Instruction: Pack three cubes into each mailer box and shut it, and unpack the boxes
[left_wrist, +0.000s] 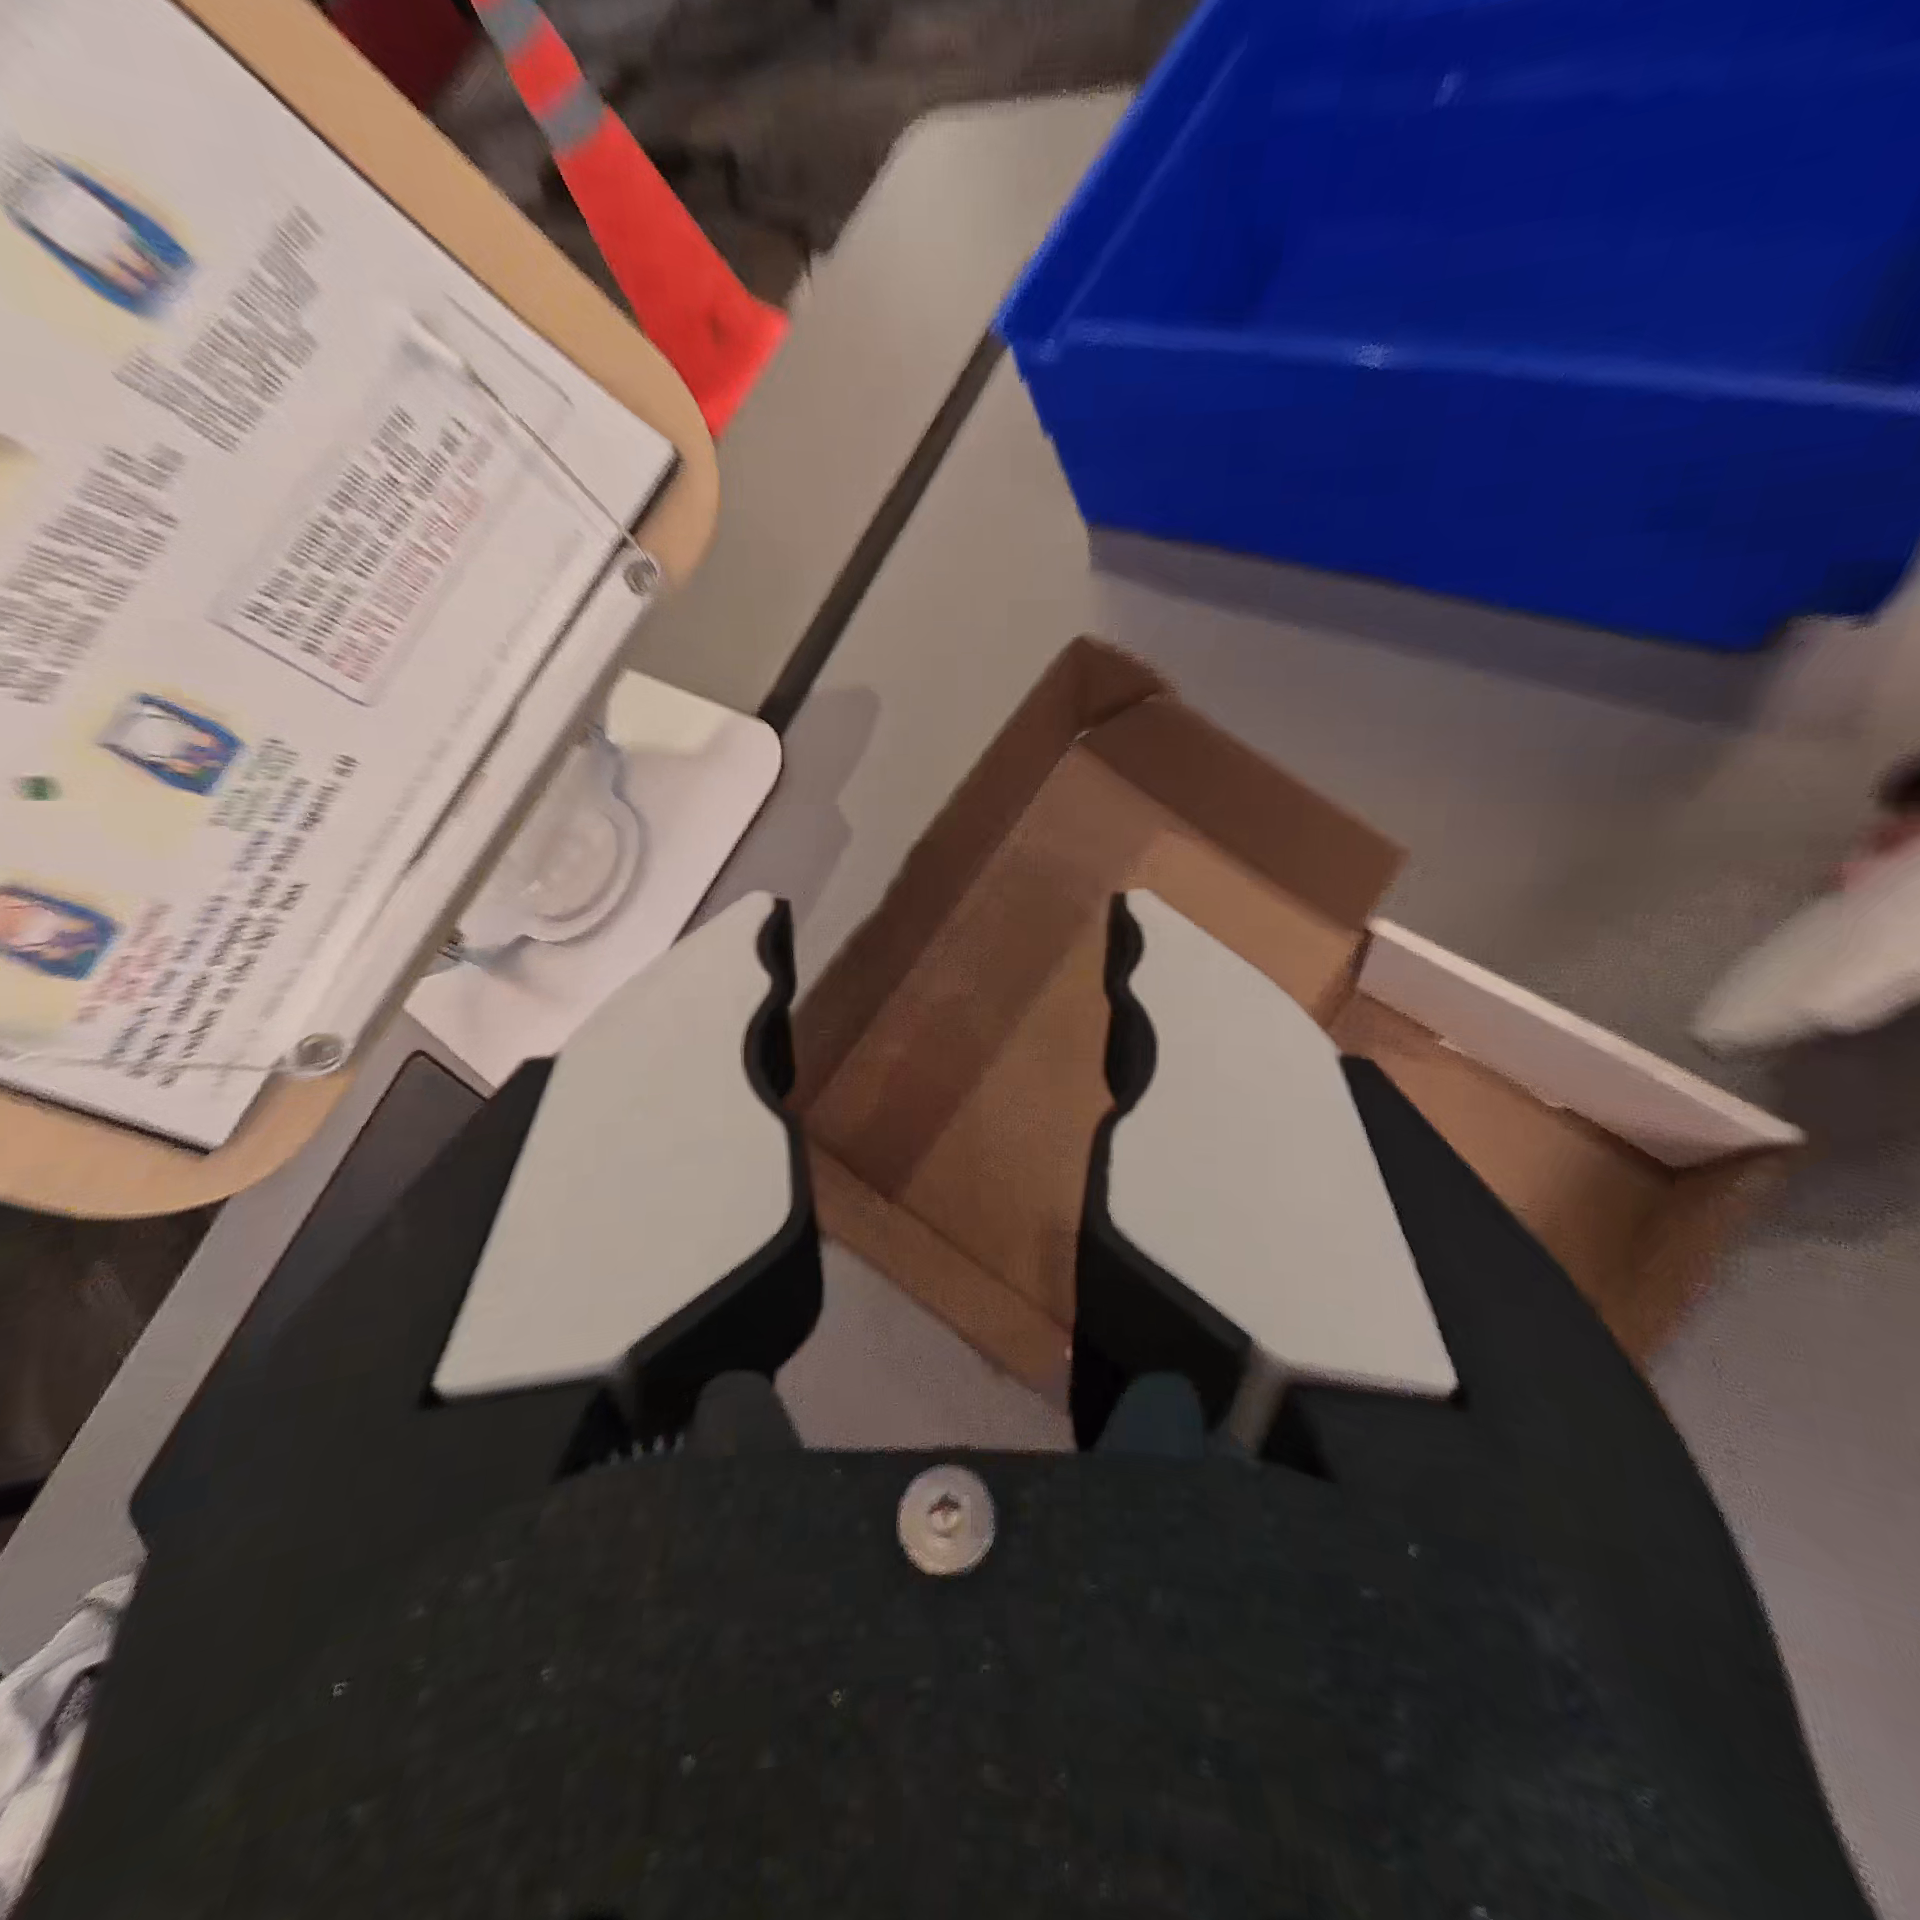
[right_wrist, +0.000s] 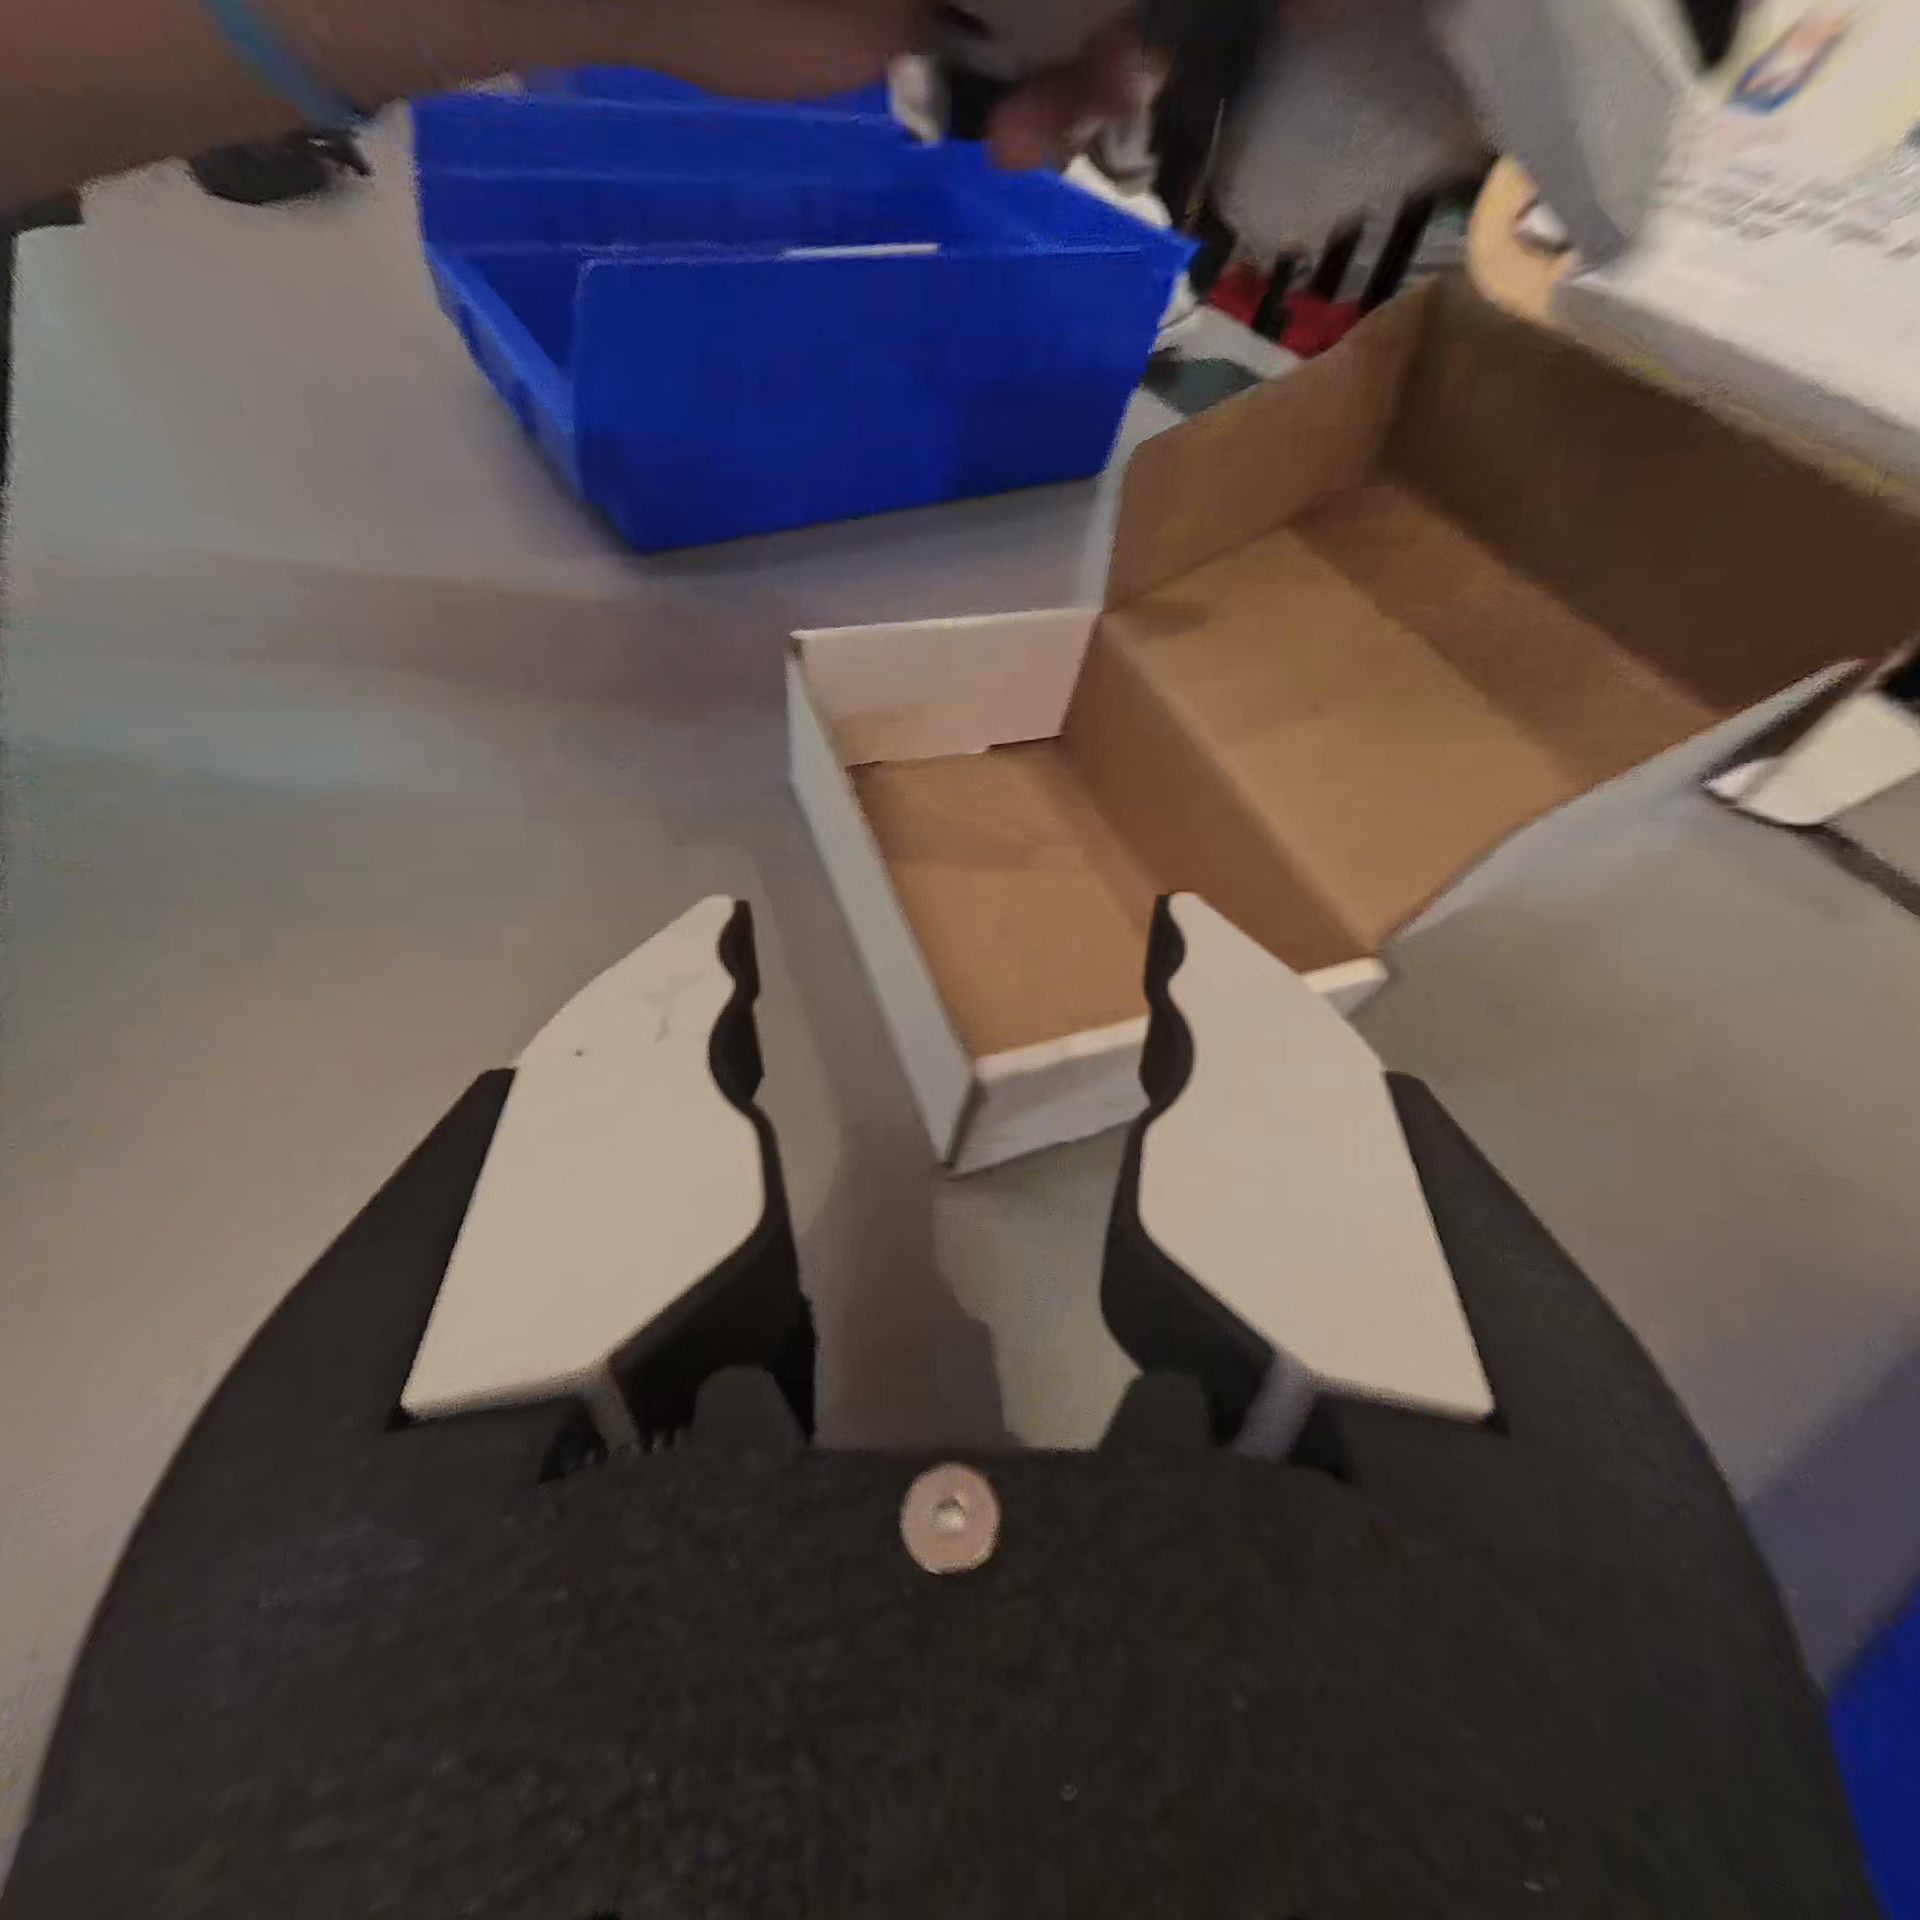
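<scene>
- Spreading under everything is the grey desk (right_wrist: 312, 727)
- the blue bin (right_wrist: 790, 343) sits at its far side, well apart from both grippers
- the mailer box (right_wrist: 1039, 894) lies open near the middle, lid (right_wrist: 1455, 582) tipped back, brown inside bare, no cubes in sight
- right gripper (right_wrist: 951, 925) hovers just before the box, fingers wide and holding nothing
- left gripper (left_wrist: 945, 914) hangs over the box, fingers wide, likewise unladen

Grey table (left_wrist: 1507, 852) up front, dark seam across it; tan board w/ printed sheet (left_wrist: 312, 540) at left, orange cone (left_wrist: 644, 239) behind on dark floor.
</scene>
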